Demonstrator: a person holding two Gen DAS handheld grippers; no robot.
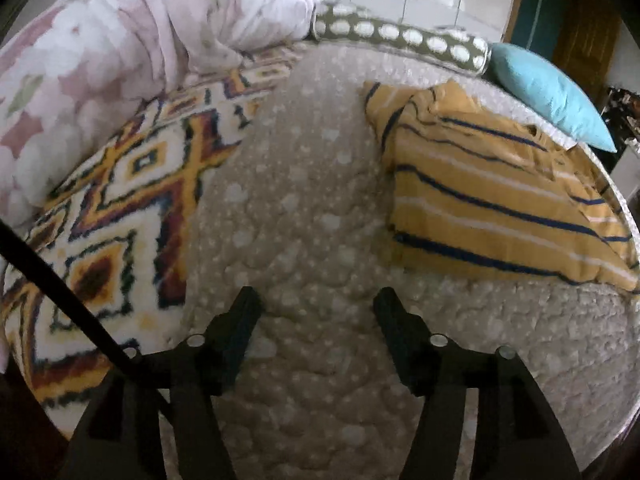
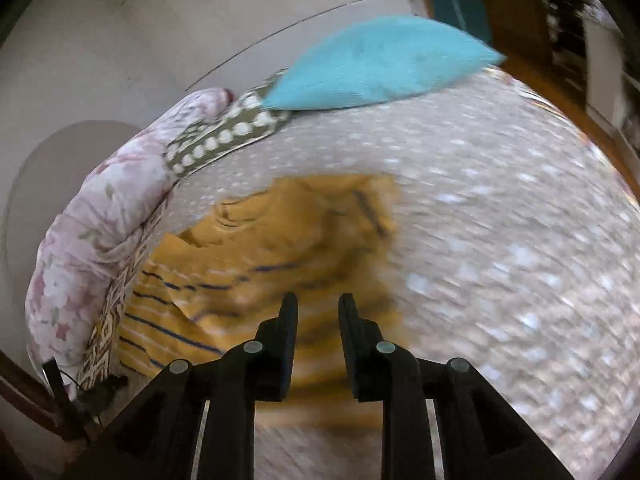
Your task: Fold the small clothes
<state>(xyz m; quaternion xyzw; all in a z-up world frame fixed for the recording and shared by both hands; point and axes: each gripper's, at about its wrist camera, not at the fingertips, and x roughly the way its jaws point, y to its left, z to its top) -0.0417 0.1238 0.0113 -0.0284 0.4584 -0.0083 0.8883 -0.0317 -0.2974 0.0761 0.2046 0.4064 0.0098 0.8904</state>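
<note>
Bed (image 1: pixel 320 208) with dotted beige quilt. Yellow striped garment (image 1: pixel 500 200) lies crumpled on it, near the turquoise pillow (image 1: pixel 552 92). Left gripper (image 1: pixel 318 304) hovers beside the garment, fingers wide apart, empty. Right gripper (image 2: pixel 318 306) over the garment, fingers slightly apart; view blurred.

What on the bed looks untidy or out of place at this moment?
The yellow striped shirt lies rumpled on the beige bedspread, its upper part bunched into creases instead of spread flat. The left gripper is open over bare bedspread; the right gripper is open above the shirt. Nothing looks spilled or damaged.
</note>
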